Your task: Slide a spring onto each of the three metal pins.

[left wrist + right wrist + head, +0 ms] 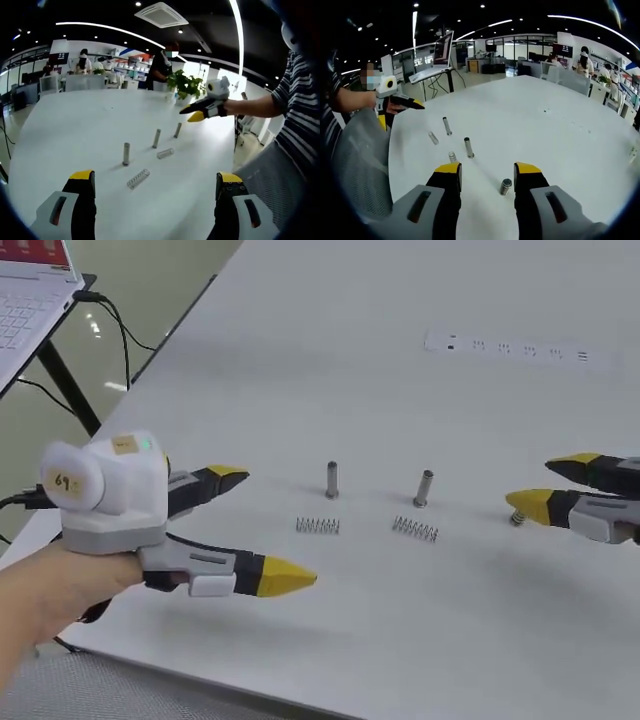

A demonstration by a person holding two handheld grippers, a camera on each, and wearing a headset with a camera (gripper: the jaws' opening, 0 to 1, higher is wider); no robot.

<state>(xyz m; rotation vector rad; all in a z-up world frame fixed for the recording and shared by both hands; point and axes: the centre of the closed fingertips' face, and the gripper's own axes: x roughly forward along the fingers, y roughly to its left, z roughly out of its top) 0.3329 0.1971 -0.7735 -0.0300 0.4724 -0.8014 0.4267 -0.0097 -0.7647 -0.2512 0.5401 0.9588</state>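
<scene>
Two bare metal pins [332, 480] [423, 488] stand upright on the white table [380, 390]. A loose spring [318, 526] lies in front of the first and another spring [415, 530] in front of the second. A third pin [506, 186] at the right has a spring coiled around it. My left gripper [262, 528] hovers open to the left of the pins, nothing between its fingers. My right gripper [545, 485] is open too, and the sprung pin [517, 517] sits just below its tips. The left gripper view shows the pins [126, 153] [156, 138] in a row with a spring [138, 178] nearest.
A white power strip [515, 348] lies at the back of the table. A laptop [30, 290] on a stand with cables is off the table's left edge. People and a potted plant [187, 85] are far behind the table.
</scene>
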